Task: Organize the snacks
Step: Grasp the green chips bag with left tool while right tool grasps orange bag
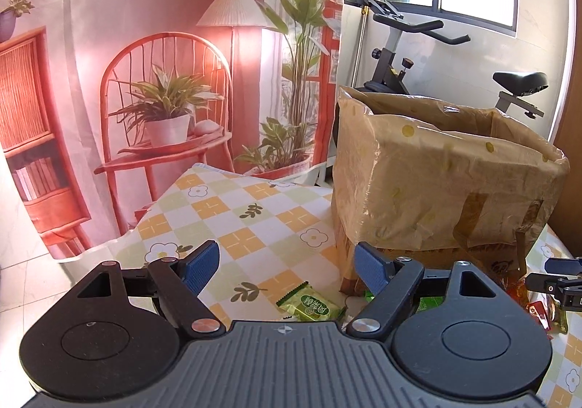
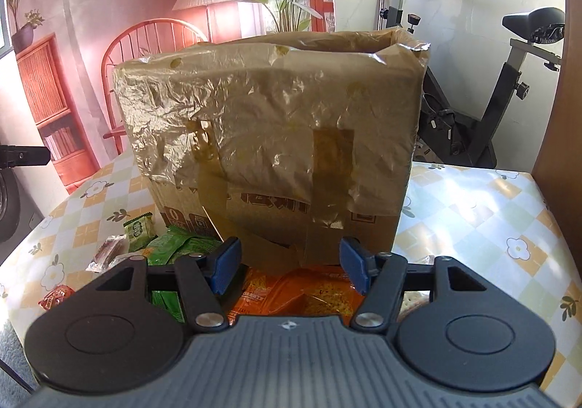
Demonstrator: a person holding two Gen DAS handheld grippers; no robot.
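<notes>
A cardboard box (image 1: 436, 182) lined with crinkled plastic stands on the checked tablecloth (image 1: 232, 211). My left gripper (image 1: 287, 266) is open and hovers over a small green snack packet (image 1: 311, 306) left of the box, with nothing between its pads. My right gripper (image 2: 290, 264) is open in front of the box (image 2: 272, 139), above an orange snack bag (image 2: 291, 293) that lies under its fingers. Green packets (image 2: 174, 248), a small green packet (image 2: 138, 230), a brown wrapper (image 2: 105, 253) and a red packet (image 2: 54, 295) lie to its left.
An exercise bike (image 2: 473, 110) stands behind the table. A printed backdrop (image 1: 145, 80) hangs at the back left. The table's left edge (image 1: 127, 237) is close to my left gripper. Bare tablecloth (image 2: 491, 219) lies right of the box.
</notes>
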